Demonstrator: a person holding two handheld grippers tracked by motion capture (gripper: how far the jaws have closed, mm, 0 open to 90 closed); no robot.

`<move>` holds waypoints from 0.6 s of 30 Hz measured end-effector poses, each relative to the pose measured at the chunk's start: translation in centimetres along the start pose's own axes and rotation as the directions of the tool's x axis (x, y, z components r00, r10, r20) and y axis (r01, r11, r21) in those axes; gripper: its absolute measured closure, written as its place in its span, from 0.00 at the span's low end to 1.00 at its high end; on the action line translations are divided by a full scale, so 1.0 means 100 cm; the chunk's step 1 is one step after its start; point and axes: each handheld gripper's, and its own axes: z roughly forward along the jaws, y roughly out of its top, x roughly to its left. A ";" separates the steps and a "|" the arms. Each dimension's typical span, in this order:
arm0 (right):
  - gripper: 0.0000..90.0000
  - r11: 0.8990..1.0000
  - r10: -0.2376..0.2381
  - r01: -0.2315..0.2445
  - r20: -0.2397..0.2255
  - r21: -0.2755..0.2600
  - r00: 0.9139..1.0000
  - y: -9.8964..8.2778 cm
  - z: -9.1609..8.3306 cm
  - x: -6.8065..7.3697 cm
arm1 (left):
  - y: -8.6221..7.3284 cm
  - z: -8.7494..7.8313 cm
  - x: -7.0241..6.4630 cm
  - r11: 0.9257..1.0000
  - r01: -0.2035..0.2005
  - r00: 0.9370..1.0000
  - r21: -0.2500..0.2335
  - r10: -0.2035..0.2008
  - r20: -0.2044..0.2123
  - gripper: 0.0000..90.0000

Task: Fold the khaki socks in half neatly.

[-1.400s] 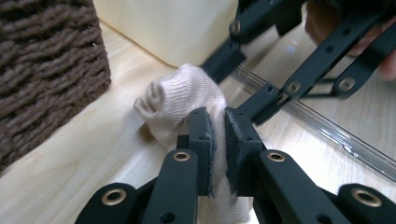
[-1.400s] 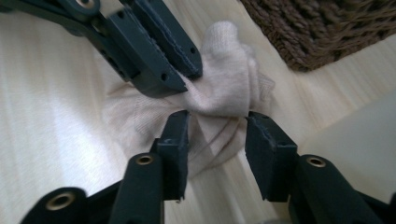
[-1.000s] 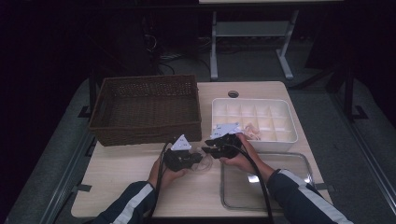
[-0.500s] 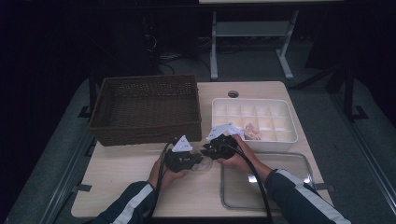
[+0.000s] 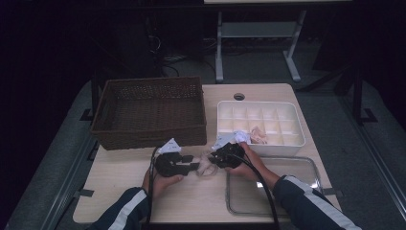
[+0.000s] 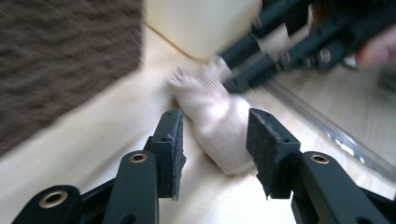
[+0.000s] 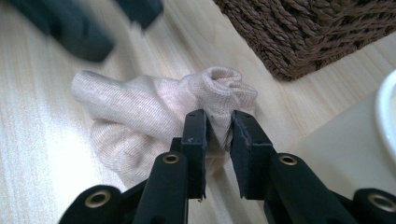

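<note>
Two hand-held grippers meet over a pale sock on the table (image 5: 124, 191).

The wicker basket (image 5: 148, 112) sits beyond the left gripper (image 5: 184, 163), and the white divided box (image 5: 261, 122) lies just past the right gripper (image 5: 218, 157), with the clear tray (image 5: 282, 189) beside that hand. Between the two tools lies the cream sock (image 5: 207, 165), bunched on the wood. The right gripper pinches a rolled fold of the sock (image 7: 219, 107) between its pads. The left gripper's jaws have just been opening; they now stand apart around the sock's (image 6: 217, 126) other end, pads off the cloth.
</note>
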 end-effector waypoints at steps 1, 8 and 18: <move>0.83 1.000 0.002 -0.002 0.000 0.000 1.000 0.000 0.000 0.000 | 0.000 0.005 -0.004 1.000 -0.007 1.000 0.012 0.007 -0.004 0.61; 0.89 1.000 -0.009 0.009 0.024 0.006 1.000 -0.001 0.000 0.004 | 0.005 0.030 -0.020 0.996 -0.072 0.995 0.043 0.075 -0.059 0.46; 0.92 1.000 -0.001 0.000 0.032 0.030 0.999 -0.004 0.000 0.005 | 0.007 0.047 -0.022 0.994 -0.049 0.991 0.096 0.060 -0.120 0.32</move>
